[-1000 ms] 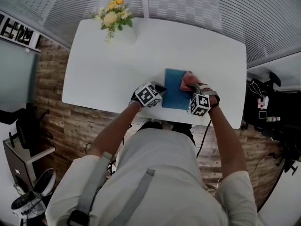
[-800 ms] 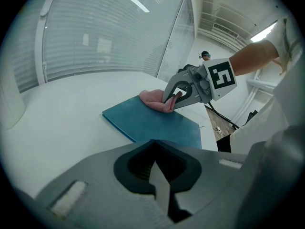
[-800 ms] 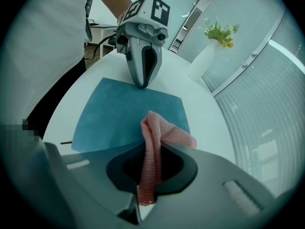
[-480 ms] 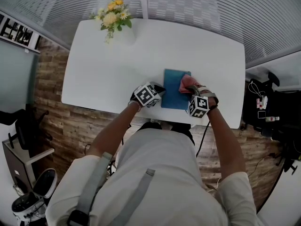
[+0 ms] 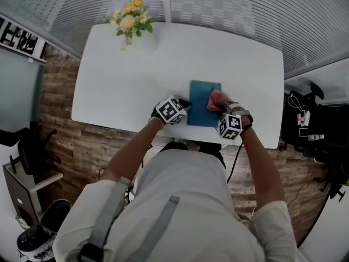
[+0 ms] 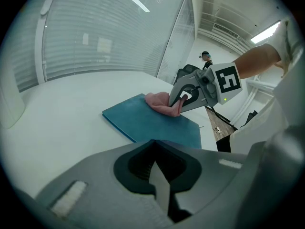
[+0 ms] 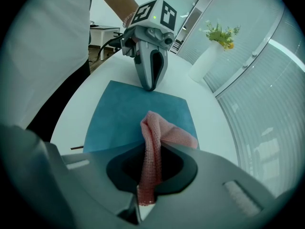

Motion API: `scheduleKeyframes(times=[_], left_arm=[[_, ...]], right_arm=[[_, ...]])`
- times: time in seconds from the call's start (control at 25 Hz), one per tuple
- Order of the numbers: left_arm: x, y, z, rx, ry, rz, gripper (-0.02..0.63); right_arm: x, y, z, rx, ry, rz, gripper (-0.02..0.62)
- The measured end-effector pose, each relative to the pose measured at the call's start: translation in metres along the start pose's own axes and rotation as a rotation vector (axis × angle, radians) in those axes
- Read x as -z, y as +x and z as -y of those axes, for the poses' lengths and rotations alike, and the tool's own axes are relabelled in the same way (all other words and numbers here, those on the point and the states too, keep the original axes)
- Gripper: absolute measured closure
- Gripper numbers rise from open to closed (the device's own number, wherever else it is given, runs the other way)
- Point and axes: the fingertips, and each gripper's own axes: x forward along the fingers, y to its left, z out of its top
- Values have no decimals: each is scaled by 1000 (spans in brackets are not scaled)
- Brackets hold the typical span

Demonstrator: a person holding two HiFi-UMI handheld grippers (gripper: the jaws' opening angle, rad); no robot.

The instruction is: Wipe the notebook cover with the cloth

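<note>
A teal notebook lies flat near the front edge of the white table. My right gripper is shut on a pink cloth, and the cloth rests on the cover's right part. In the right gripper view the cloth runs up out of my gripper onto the notebook. My left gripper is shut, its tip down on the notebook's left edge, as the right gripper view shows it. The left gripper view shows the notebook, the cloth and the right gripper.
A white vase of yellow flowers stands at the table's far left corner; it is also in the right gripper view. The table's front edge runs just behind both grippers. Wooden floor and a glass wall surround the table.
My right gripper has drawn the cloth a little toward the person across the cover. The left gripper and the notebook have stayed put.
</note>
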Motion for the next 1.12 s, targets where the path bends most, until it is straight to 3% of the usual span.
scheduleKeyframes(times=[1.12], left_arm=[[0,1,1,0,-3,0,606]], right_arm=[[-5,-15,-34,-9,58,34,589]])
